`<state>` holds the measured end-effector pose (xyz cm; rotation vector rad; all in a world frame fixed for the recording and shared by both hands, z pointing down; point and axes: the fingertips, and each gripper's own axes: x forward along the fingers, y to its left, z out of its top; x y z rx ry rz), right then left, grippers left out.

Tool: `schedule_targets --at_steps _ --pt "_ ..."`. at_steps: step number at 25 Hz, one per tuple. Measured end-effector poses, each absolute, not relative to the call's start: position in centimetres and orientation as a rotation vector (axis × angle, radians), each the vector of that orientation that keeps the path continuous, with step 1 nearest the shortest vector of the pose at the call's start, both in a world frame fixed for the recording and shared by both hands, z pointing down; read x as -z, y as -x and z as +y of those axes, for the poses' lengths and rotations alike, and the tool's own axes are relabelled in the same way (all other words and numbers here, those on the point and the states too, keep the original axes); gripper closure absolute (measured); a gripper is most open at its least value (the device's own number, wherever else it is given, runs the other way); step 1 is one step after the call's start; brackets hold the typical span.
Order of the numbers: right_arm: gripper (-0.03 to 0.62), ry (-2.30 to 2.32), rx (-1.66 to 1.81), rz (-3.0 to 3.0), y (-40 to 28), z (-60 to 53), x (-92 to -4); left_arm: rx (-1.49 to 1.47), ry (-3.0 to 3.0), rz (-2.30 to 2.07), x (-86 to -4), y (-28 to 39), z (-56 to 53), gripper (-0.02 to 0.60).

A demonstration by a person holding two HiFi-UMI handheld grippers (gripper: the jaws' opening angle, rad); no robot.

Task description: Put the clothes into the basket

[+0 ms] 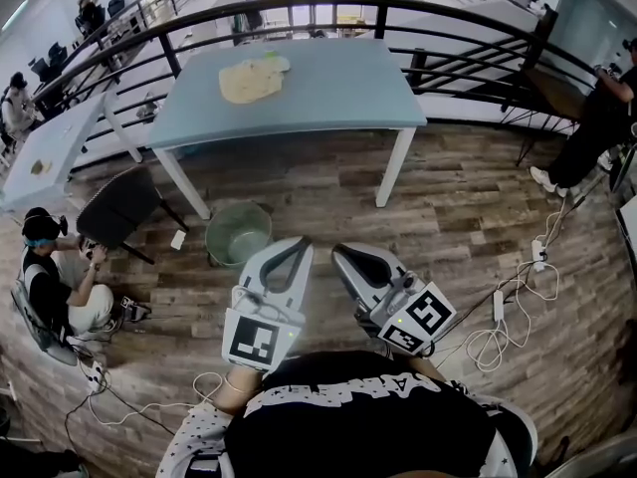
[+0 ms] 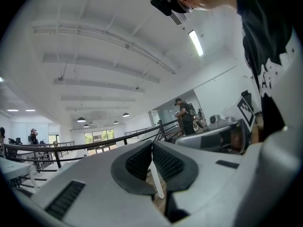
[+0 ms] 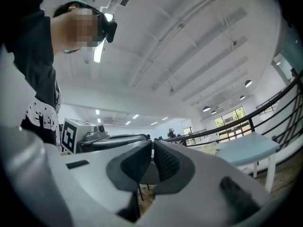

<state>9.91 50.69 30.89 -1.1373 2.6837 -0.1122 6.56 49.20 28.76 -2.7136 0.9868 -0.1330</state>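
Lying on the blue tabletop (image 1: 328, 93), toward its far left, were the cream clothes (image 1: 251, 80). The green basket (image 1: 239, 233) stood on the floor (image 1: 468, 217) before the tabletop's front edge. Well short of the tabletop, left claw (image 1: 297, 248) and right claw (image 1: 343, 254) were both pinched together, empty.

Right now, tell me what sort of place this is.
Probably an open-plan office or lab, perhaps a mezzanine: a black railing curves behind a light-blue table, wood-plank flooring carries loose cables and a power strip, and a strip light hangs overhead.
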Motion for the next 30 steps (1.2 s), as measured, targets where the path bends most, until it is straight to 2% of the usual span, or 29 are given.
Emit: schedule_targets --at_steps 14,30 --pt "0.565 1.171 0.176 2.678 -15.9 51.6 -32.3 0.118 2.766 1.027 -30.3 -11.3 50.0 0.566" --pt "0.565 1.301 0.157 2.654 -16.4 45.1 -32.2 0.045 2.831 0.874 -30.1 -12.5 42.4 0.566"
